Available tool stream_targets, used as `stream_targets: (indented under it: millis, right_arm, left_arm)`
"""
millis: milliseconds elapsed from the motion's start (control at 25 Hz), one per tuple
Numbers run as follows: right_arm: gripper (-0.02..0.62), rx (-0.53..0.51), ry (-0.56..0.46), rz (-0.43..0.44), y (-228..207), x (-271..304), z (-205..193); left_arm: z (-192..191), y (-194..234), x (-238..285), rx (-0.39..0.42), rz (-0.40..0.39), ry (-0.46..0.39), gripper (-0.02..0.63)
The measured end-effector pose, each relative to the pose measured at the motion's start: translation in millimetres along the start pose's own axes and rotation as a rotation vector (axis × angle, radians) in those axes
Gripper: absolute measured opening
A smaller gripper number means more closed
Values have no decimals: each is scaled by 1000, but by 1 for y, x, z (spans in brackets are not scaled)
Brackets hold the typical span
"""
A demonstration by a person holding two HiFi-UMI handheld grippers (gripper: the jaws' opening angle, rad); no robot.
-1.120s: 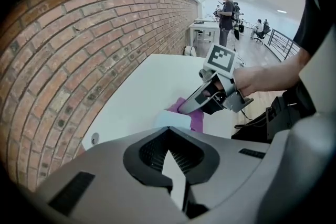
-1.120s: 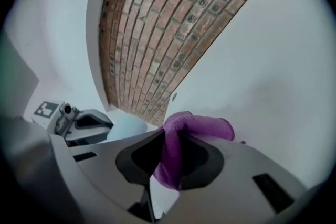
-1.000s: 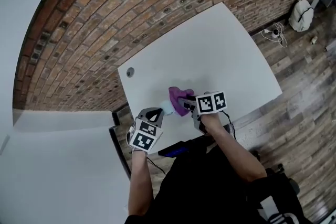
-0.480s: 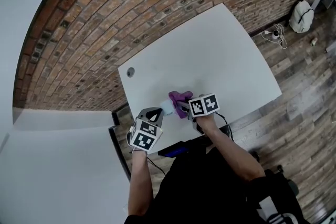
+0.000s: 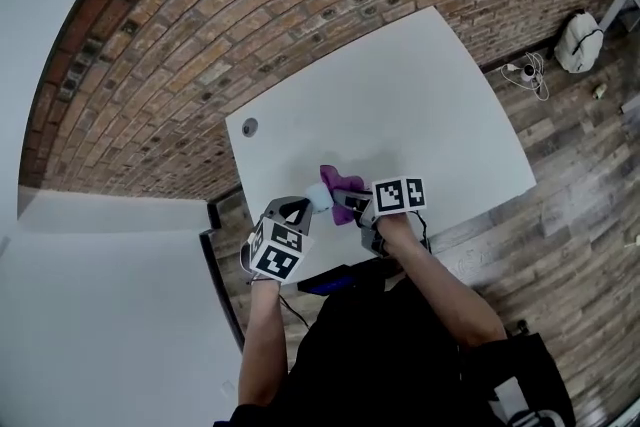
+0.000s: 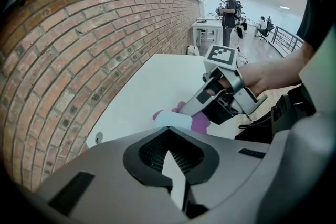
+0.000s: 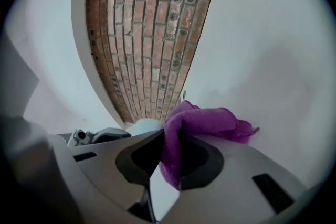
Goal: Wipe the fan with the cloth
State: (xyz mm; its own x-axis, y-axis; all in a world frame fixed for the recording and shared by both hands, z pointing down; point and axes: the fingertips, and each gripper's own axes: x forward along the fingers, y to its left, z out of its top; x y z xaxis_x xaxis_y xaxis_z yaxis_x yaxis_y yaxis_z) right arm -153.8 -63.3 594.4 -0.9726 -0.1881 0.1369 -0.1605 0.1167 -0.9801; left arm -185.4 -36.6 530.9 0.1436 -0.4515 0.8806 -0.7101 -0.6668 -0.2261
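A small pale fan is held over the near edge of the white table. My left gripper is shut on its thin white stem, and the fan's head shows just beyond the jaws. My right gripper is shut on a purple cloth, which bunches out past the jaws. The cloth lies against the right side of the fan's head. In the right gripper view the fan peeks out left of the cloth.
A round cable hole sits at the table's far left corner. A brick wall runs behind the table. A white backpack and cables lie on the wooden floor at the right. A person stands far off.
My right gripper has shifted a little and rolled with the cloth against the fan. The left gripper and the fan have stayed where they were.
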Motion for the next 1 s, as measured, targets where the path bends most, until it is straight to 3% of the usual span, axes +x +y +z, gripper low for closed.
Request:
stream_targets:
  millis: [120,160,320,400,640,720,880,1000]
  right_arm:
    - [64,-32,129,-2,-4,-11,-31]
    - [64,-48,129,-12,-6,-14,-30]
    - [64,-97,-60,-8,2,-14,27]
    - [64,-111,-74,14,8,4,42]
    - [64,45,-42,72,2,10,22]
    - [64,55,-5,68,-2,2,3]
    - [64,-28,123,-39,-23,-16,-32]
    - [65,-135,-19,-183,-38,-38,9]
  left_arm:
    - [-1,0,0,-9,-4,-8,2]
    - [-1,0,0,-11,-5,-11,2]
    - [-2,0,0,-17,-4,-16,2]
    - [-3,0,0,-25,-4,-17,2]
    - [0,0,1,-20,-2,-21,2]
    - [0,1,0,-20,-1,-21,2]
    - [-1,0,0,-23,-4,-24,2]
    - [-1,0,-1,-26,-3,-27,2]
